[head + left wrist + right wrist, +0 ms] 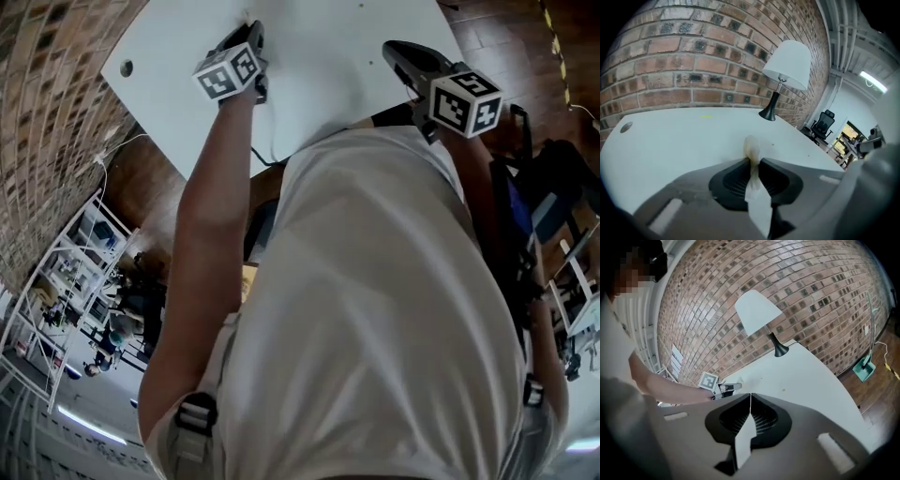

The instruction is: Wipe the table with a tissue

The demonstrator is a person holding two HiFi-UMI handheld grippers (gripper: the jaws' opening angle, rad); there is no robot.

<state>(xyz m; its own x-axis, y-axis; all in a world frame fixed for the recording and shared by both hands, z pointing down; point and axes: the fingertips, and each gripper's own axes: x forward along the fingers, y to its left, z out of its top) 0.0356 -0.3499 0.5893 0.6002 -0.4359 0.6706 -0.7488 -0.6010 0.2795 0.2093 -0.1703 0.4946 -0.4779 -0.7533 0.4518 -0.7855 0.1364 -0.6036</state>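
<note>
- The left gripper (753,160) pinches the tissue (751,146) between its jaws; a crumpled end sticks out past the tips, over the white table (670,140).
- The right gripper (750,397) has its jaws pressed together on nothing, well apart from the tissue.

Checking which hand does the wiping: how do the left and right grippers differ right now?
The left gripper has its jaws pinched on a crumpled tissue; the right gripper has its jaws shut together, empty. The left gripper reaches further across the table than the right gripper. Both face the brick wall.
</note>
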